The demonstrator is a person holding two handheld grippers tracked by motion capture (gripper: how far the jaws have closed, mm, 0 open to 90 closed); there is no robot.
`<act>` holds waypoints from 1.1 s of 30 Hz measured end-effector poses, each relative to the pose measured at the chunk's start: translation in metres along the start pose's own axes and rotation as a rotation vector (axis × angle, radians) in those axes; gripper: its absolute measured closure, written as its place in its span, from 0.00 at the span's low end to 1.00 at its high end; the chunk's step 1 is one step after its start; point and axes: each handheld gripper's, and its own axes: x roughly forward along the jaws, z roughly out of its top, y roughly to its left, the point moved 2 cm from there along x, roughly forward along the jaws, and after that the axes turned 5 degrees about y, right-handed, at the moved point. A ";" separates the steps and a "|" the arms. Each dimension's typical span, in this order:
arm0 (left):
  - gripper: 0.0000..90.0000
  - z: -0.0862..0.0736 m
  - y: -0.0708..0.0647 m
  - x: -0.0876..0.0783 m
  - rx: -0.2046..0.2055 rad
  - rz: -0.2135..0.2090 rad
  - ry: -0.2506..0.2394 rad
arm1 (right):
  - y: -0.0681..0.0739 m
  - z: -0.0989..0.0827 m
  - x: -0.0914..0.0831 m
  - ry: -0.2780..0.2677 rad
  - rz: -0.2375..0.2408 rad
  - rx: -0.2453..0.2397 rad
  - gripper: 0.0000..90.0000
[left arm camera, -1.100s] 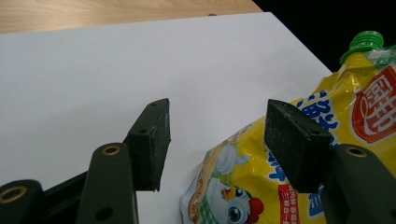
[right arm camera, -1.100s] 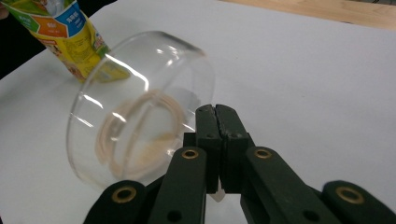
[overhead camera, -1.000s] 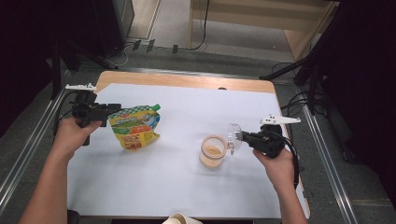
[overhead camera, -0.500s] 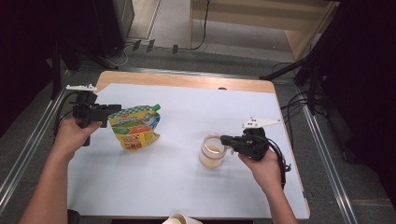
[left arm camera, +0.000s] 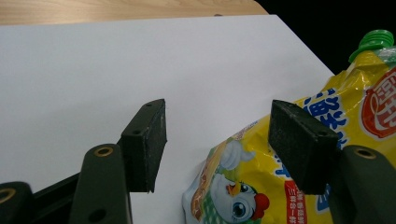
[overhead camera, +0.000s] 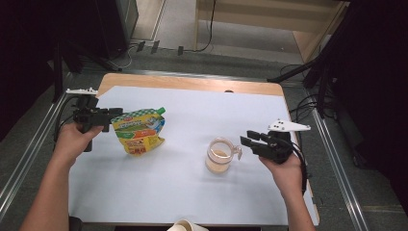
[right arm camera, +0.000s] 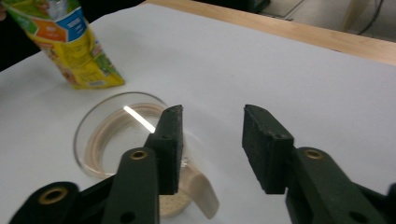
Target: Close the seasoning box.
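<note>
A yellow spouted pouch (overhead camera: 139,132) with a green cap stands tilted on the white sheet at the left. My left gripper (overhead camera: 114,115) is at its upper left corner. In the left gripper view the pouch (left arm camera: 280,177) reaches in between the jaws of this gripper (left arm camera: 219,126), which have just opened a little; a strip of table separates the left pad from it. A glass mug (overhead camera: 219,156) with a beige layer at its bottom stands right of centre. My right gripper (overhead camera: 246,137) is just right of it, jaws just opened. The mug's handle (right arm camera: 201,191) lies free low by the left pad.
The white sheet (overhead camera: 192,192) covers a wooden table whose far edge (overhead camera: 192,83) shows bare. A pale cup-like rim (overhead camera: 185,226) pokes in at the near edge. Metal rails run along both sides, and cables lie on the floor beyond.
My right gripper's jaws have opened off the mug's handle and the hand has drawn back a little to the right. The mug, the pouch and the left gripper stay where they were.
</note>
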 end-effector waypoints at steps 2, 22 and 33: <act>0.42 -0.001 0.000 0.001 -0.004 -0.004 0.006 | -0.008 -0.002 -0.003 -0.007 -0.013 0.036 0.55; 0.41 -0.006 0.004 0.004 -0.019 0.017 0.026 | -0.063 -0.041 0.004 -0.006 -0.157 0.078 0.30; 0.41 -0.011 0.007 0.006 -0.027 0.039 0.038 | -0.067 -0.045 0.013 -0.002 -0.114 0.095 0.23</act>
